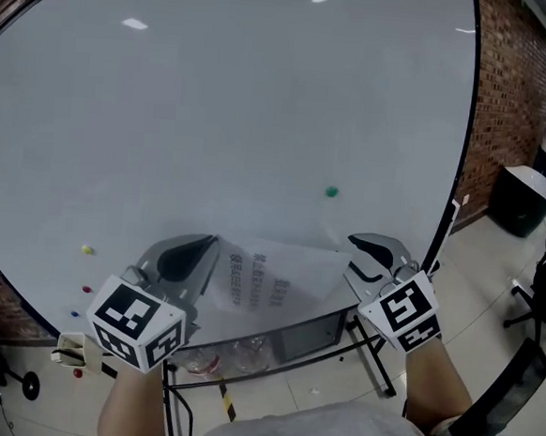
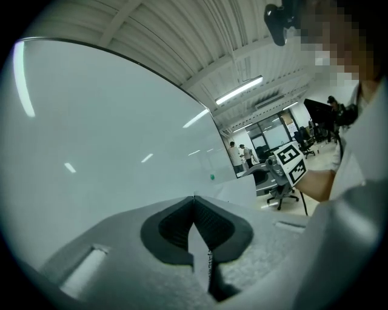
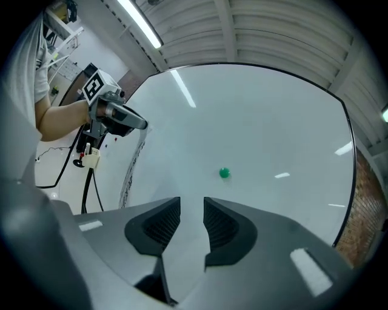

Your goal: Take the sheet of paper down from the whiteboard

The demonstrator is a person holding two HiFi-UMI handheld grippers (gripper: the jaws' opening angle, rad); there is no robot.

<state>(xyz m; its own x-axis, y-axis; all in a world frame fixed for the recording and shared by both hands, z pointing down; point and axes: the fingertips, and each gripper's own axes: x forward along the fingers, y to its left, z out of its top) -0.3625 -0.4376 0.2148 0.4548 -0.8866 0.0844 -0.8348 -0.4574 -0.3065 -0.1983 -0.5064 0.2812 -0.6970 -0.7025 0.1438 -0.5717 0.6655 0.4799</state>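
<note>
Left gripper view shows the left claw (image 2: 194,203) shut flat on the sheet of paper (image 2: 208,266). A printed edge of the sheet runs out of the closed jaws toward the camera. Right gripper view has the right claw (image 3: 192,206) standing partly open. A pale strip of the sheet (image 3: 185,260) passes through the gap, and the pads do not seem to press on it.

Head view places the left claw (image 1: 205,247) at the sheet's left edge and the right claw (image 1: 357,252) at its right edge. The sheet (image 1: 268,278) sags in a shallow bow between them, low in front of the whiteboard (image 1: 264,99). A green magnet (image 1: 331,192) sits on the board above the sheet's upper right corner and apart from it, so nothing appears to pin the paper there. Whether any part of the sheet touches the board I cannot tell.

The paper looks thin, very light and limp. It will likely fold under its own weight, crease under a hard pinch and tear if the two claws pull apart. The side margins are probably the best places to hold it, one claw to each, with only slight tension across.
</note>
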